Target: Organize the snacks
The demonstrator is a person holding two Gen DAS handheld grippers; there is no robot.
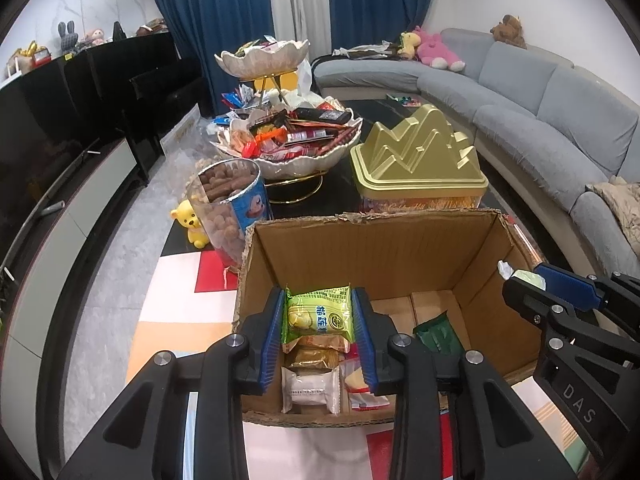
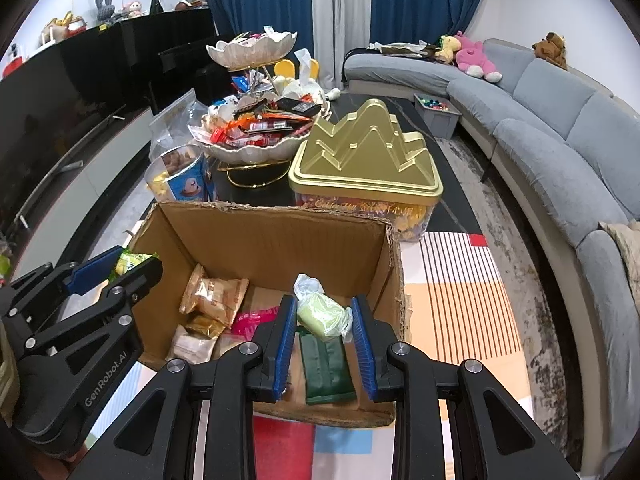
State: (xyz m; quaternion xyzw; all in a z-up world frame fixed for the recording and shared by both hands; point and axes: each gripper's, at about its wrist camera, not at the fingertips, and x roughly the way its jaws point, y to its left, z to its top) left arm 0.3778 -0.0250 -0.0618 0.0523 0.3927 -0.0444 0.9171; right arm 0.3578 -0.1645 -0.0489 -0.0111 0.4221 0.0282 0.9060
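Note:
An open cardboard box (image 1: 372, 220) stands on a patterned mat, with gold, white and dark green (image 1: 438, 334) packets lying on its floor. Over the box's left side, my left gripper (image 1: 319, 296) is shut on a green-yellow snack packet (image 1: 320, 314), its blue pads pressing the packet's two ends. At the box's right side my right gripper (image 2: 323, 304) is shut on a pale green wrapped snack (image 2: 324, 316), above the dark green packet (image 2: 328, 364). Each gripper also shows at the edge of the other's view: the right gripper (image 1: 520, 280) and the left gripper (image 2: 134, 260).
Behind the box stand a gold tin with a mountain-shaped lid (image 1: 416, 156), a two-tier shell bowl heaped with snacks (image 1: 304, 136) and a clear tub of chocolate sticks (image 1: 228, 200). A yellow bear toy (image 1: 192, 224) sits at the left, a grey sofa (image 1: 540, 92) curves along the right.

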